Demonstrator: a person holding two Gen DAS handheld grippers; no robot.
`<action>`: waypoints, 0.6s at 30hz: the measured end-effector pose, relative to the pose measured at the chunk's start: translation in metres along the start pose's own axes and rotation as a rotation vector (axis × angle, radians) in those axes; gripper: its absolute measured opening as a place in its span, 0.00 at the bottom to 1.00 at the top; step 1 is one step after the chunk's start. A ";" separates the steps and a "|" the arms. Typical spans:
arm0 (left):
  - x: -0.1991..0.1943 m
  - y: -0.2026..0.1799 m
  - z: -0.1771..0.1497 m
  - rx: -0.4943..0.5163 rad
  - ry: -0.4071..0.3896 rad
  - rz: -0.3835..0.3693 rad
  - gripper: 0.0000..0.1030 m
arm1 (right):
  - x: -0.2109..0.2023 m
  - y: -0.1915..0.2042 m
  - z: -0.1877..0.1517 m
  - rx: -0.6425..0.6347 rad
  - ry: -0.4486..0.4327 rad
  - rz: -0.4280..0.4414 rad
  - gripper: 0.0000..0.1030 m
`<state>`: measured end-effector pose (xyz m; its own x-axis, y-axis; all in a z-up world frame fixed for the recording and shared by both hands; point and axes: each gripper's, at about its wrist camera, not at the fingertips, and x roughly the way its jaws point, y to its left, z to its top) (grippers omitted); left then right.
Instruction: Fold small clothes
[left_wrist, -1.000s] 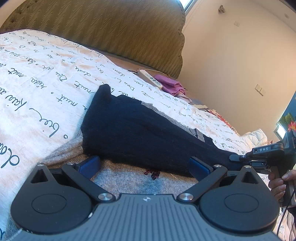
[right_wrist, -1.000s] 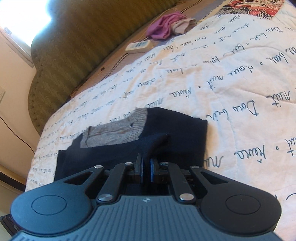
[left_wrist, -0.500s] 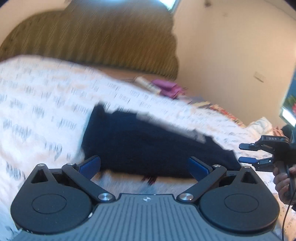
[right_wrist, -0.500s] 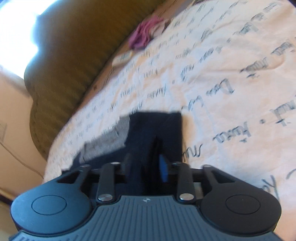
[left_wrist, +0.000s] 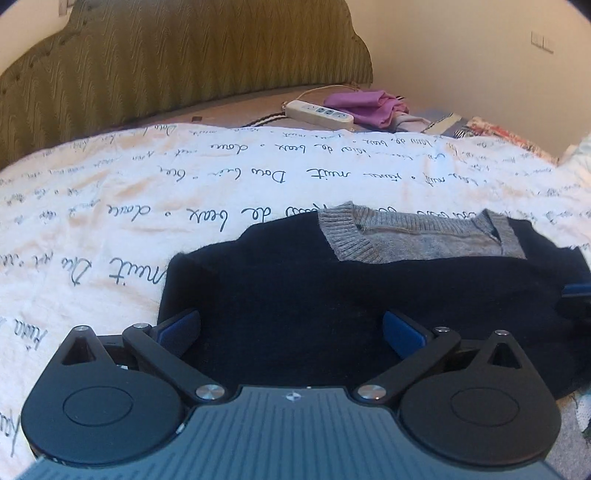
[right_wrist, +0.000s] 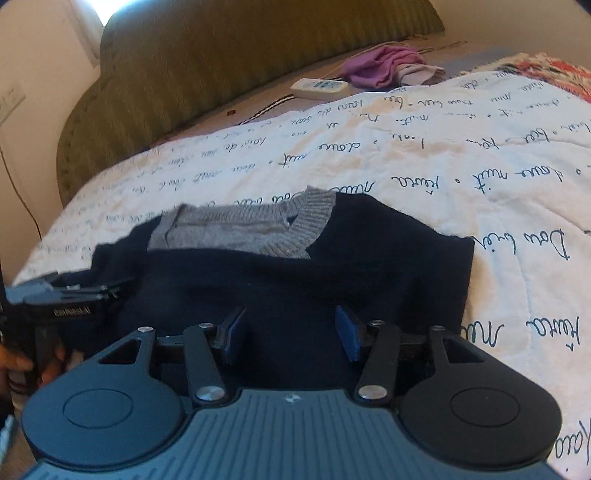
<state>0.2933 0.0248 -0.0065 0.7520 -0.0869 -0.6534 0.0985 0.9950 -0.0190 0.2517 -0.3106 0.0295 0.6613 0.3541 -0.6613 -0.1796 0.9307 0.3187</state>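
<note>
Olive padded headboard (left_wrist: 177, 74), cream walls (left_wrist: 480, 55), script-print white bedspread (left_wrist: 110, 221), bright window (right_wrist: 86, 7).

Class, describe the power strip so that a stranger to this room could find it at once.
Start at the green headboard and drop to the bare strip of bed before the white quilt. The power strip lies there beside the purple cloth; it alone is white, hard and oblong, with a cord.

The right gripper (right_wrist: 291, 334), clamped on the sweater (right_wrist: 295, 280) a second ago, now stands apart with nothing between its fingers. The sweater's bottom half now covers the grey underside. Both grippers face its folded edge.
</note>
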 end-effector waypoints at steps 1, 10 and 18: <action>0.001 0.001 -0.001 0.002 0.000 -0.003 0.99 | -0.001 -0.003 -0.004 -0.005 -0.011 0.008 0.49; -0.032 -0.015 0.000 0.019 -0.034 0.092 0.95 | -0.019 0.003 -0.015 0.063 -0.076 -0.038 0.51; -0.074 -0.053 -0.045 0.115 -0.020 0.054 0.99 | -0.033 0.071 -0.066 -0.136 -0.088 -0.235 0.65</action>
<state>0.2032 -0.0194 0.0094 0.7708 -0.0350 -0.6361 0.1301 0.9861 0.1034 0.1696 -0.2496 0.0294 0.7560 0.1237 -0.6427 -0.1064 0.9921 0.0658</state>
